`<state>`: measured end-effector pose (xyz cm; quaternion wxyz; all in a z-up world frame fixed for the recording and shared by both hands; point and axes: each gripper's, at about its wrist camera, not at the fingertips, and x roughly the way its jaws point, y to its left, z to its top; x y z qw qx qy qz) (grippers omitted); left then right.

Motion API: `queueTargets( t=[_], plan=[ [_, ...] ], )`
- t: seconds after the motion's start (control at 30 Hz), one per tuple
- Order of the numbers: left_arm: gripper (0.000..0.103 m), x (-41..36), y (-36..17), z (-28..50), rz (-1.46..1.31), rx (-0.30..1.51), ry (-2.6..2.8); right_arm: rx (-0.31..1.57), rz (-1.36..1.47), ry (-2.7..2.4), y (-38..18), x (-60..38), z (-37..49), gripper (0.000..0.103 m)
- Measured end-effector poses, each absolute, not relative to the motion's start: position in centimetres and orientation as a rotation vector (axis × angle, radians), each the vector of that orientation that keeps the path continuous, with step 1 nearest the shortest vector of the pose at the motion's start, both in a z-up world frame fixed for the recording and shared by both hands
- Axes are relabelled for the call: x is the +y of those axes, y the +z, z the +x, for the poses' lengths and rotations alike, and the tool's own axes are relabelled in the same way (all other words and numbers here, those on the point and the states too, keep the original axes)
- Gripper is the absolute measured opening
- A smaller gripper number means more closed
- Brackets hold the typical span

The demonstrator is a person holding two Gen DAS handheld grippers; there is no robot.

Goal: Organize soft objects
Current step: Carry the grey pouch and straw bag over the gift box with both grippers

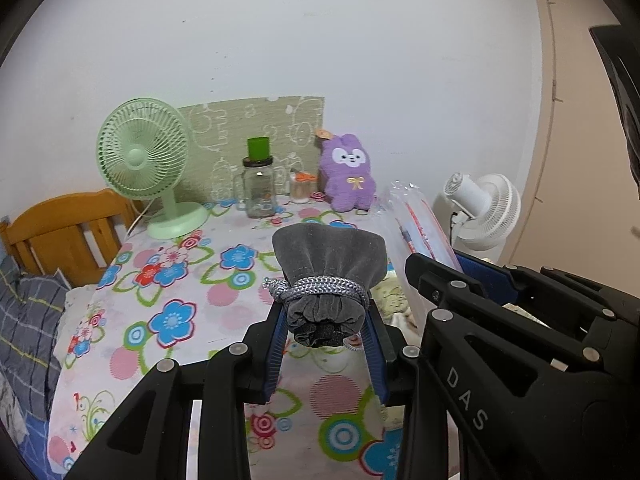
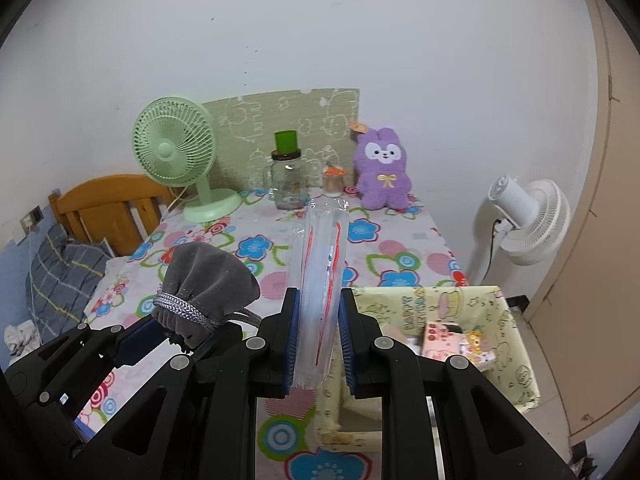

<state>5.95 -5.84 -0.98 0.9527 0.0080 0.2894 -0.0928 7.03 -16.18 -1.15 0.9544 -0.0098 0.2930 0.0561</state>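
Nearest my left lens, the left claw (image 1: 326, 334) grips the gathered neck of a grey velvet pouch (image 1: 329, 272), its blue pads pressing just below the braided silver cord (image 1: 320, 286) wound around it; the pouch hangs in the air above the flowered counter (image 1: 176, 280). My right claw (image 2: 318, 344) is clamped narrow on a clear plastic sleeve (image 2: 320, 256) with red printing, held on edge over the same counter, beside a yellow fabric bin (image 2: 508, 344) at its right edge. I judge the pouch light and limp: it will sag wherever it is not pinched, so the bunched neck under the cord is the sound place to hold. The sleeve looks thin, slick and crinkly, likely to slip or buckle unless pinched flat near its end. On the right claw's body, seen from the left camera, I read "DAS". The bin's pale lettering and the sleeve's red print are too small to read.
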Motion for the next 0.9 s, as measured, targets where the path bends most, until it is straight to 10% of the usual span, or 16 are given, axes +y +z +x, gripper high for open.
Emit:
queueTargets(
  t=[0.9],
  plan=[
    [0.036, -12.8, -1.8, 7.9, 0.082, 0.596, -0.337, 0.599, 0.003, -0.021, -1.8, -23.0, 8.0, 0.021]
  ],
)
